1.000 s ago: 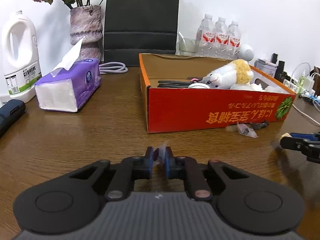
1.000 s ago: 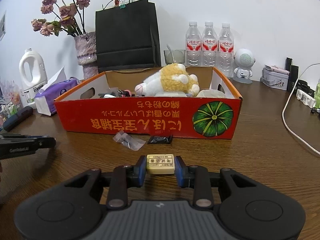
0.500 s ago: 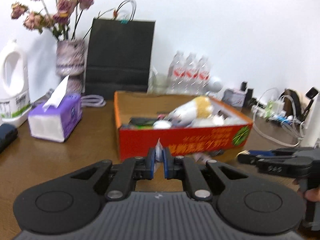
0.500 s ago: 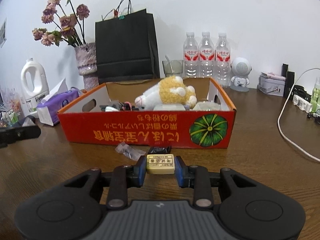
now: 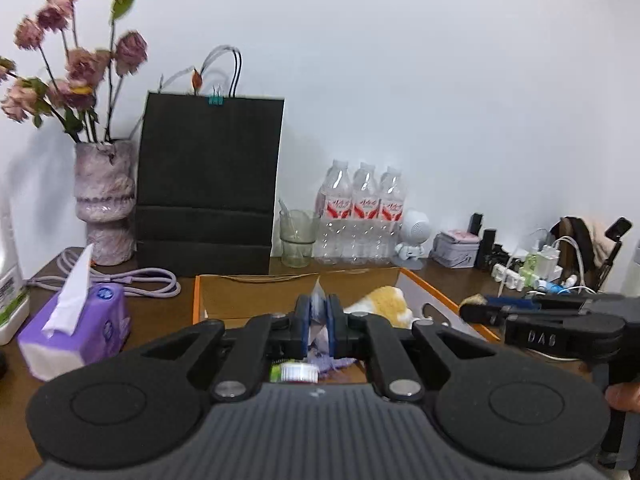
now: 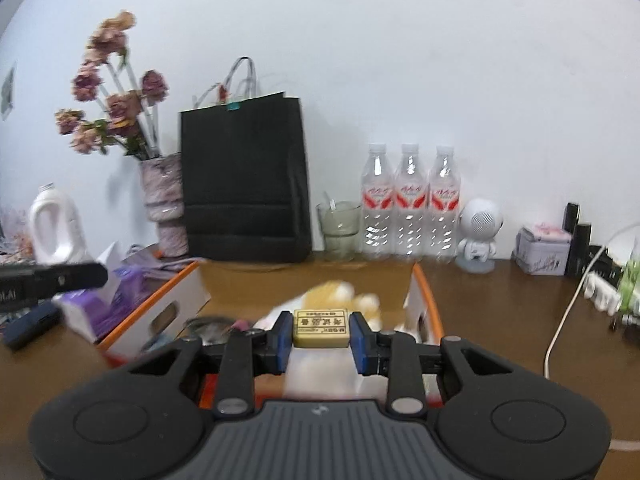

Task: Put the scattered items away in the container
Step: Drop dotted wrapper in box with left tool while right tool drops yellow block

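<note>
The left gripper [image 5: 319,322] pinches a small clear plastic packet [image 5: 317,304] flat between fully closed blue pads, so it hangs over the open orange-and-red cardboard box [image 5: 436,294] for dropping; the right gripper [image 6: 320,338] clamps a cream rectangular eraser [image 6: 320,323] by its ends, jaws narrow, likewise above the box beside the plush toy [image 6: 332,294]; both tilt slightly downward.

Both grippers, left gripper [image 5: 319,318] and right gripper [image 6: 320,338], look alike: black linkage arms with silver pivot screws, blue pads [image 6: 283,338] on the fingers, round black side housings, ribbed grey centre body, white lettering on the side of the right.
</note>
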A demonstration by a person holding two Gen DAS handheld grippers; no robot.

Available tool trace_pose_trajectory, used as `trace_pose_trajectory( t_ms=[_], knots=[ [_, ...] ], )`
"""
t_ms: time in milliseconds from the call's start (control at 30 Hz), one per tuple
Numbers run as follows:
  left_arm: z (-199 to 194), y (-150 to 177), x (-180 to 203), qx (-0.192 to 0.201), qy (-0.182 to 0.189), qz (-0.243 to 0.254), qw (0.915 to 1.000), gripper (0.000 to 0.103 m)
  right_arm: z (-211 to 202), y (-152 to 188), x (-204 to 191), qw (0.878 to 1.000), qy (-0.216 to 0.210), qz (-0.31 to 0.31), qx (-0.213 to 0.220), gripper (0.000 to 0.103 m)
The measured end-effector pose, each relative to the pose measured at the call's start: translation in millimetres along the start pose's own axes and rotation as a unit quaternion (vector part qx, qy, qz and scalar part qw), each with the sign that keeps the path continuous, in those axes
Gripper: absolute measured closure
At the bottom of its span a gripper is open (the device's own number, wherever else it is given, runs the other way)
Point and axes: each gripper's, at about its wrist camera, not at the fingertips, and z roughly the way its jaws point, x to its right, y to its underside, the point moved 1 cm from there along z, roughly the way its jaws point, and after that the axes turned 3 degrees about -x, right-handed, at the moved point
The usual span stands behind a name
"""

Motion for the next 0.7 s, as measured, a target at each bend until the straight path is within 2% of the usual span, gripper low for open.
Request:
trace_pose_trajectory(
  t_ms=[133,267,400,433,467,500,533,567,600,700],
  knots=[
    [46,-5,-10,-0.043,-0.014,-0.016,0.9989,0.094,40,-13,14,0.999,0.015,0.008,-0.043,0.074],
    [84,1,-16,-0.081,-0.029,-0.017,0.9961,0.094,74,-5,20,0.996,0.027,0.006,-0.086,0.074],
    [105,12,-19,-0.104,-0.035,-0.020,0.9938,0.094,93,5,23,0.994,0.031,0.009,-0.107,0.074],
    [108,14,-20,-0.108,-0.036,-0.023,0.9932,0.093,95,7,24,0.994,0.033,0.009,-0.108,0.073],
    [111,16,-21,-0.113,-0.039,-0.026,0.9925,0.089,96,8,24,0.993,0.035,0.008,-0.110,0.065],
    [113,17,-22,-0.118,-0.043,-0.027,0.9917,0.075,96,8,24,0.993,0.035,0.008,-0.111,0.058],
    [115,19,-22,-0.122,-0.045,-0.028,0.9911,0.064,95,8,24,0.993,0.035,0.008,-0.110,0.038],
    [115,19,-23,-0.123,-0.046,-0.027,0.9909,0.041,93,8,23,0.994,0.035,0.007,-0.107,0.019],
    [114,19,-23,-0.123,-0.047,-0.026,0.9909,0.024,91,6,23,0.994,0.033,0.006,-0.102,0.014],
    [108,15,-21,-0.115,-0.055,-0.019,0.9916,0.000,84,1,21,0.996,0.028,0.003,-0.090,0.006]
  ],
)
